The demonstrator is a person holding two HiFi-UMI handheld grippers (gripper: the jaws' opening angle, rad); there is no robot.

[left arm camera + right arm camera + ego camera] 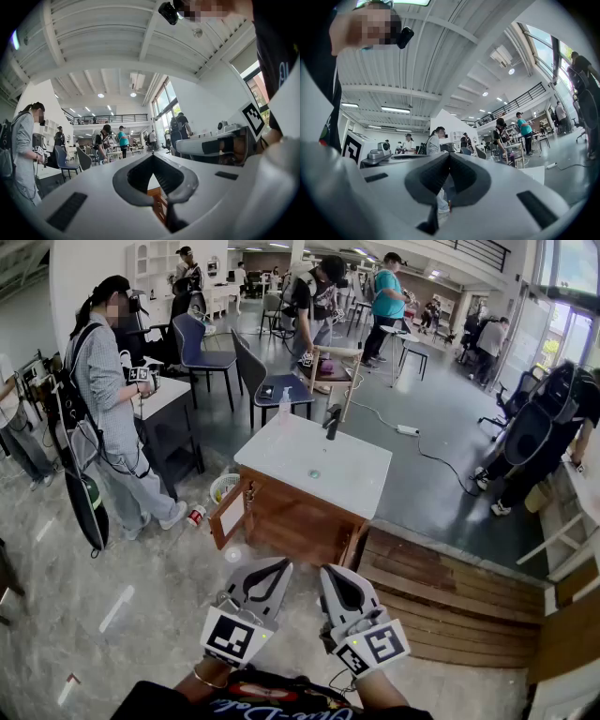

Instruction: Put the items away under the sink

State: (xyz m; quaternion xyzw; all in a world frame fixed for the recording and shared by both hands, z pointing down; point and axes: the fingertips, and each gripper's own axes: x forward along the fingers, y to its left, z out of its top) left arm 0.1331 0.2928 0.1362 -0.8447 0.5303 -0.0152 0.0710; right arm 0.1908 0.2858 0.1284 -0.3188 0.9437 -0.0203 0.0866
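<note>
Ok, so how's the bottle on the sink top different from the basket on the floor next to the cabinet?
The bottle stands on the white sink top, near its far left corner. The basket sits on the floor by the open door of the cabinet. The bottle is tall, slim and clear, while the basket is low, round, white and open-topped. Both are outside the cabinet, not yet put away.

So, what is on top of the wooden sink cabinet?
A black faucet and a clear bottle stand on its white top. The inside of the cabinet is hidden.
</note>
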